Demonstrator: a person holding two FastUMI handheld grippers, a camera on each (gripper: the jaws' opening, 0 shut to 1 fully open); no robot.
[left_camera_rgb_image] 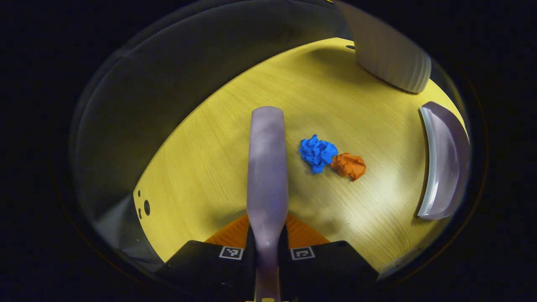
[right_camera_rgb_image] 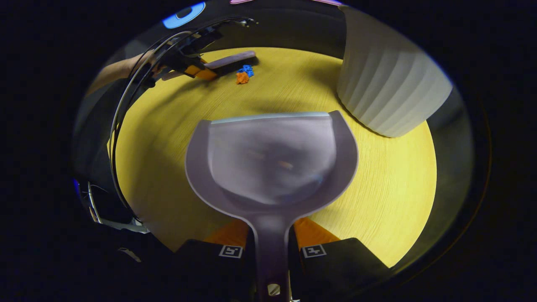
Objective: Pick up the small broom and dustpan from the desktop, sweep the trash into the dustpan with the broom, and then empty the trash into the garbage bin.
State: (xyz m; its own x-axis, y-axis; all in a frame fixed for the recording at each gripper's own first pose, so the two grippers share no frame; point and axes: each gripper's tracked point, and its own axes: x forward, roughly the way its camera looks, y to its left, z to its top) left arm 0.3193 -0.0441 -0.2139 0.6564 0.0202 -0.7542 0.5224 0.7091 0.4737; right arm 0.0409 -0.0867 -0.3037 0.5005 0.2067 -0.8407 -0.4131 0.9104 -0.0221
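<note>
garbage bin [left_camera_rgb_image: 388, 50] top cut off, dustpan [left_camera_rgb_image: 444, 161] edge-cropped

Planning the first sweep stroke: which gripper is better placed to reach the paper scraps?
The left gripper. It holds the broom, which lies just beside the blue scrap and orange scrap. The right gripper holds the dustpan across the table, far from them.

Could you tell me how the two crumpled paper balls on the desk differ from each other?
The blue paper ball is a little bigger than the orange paper ball. In the left gripper view the blue one lies nearer the broom, while the orange one lies on the side toward the dustpan. Both are crumpled, rest on the yellow wooden desk and touch each other, not yet swept up.
</note>
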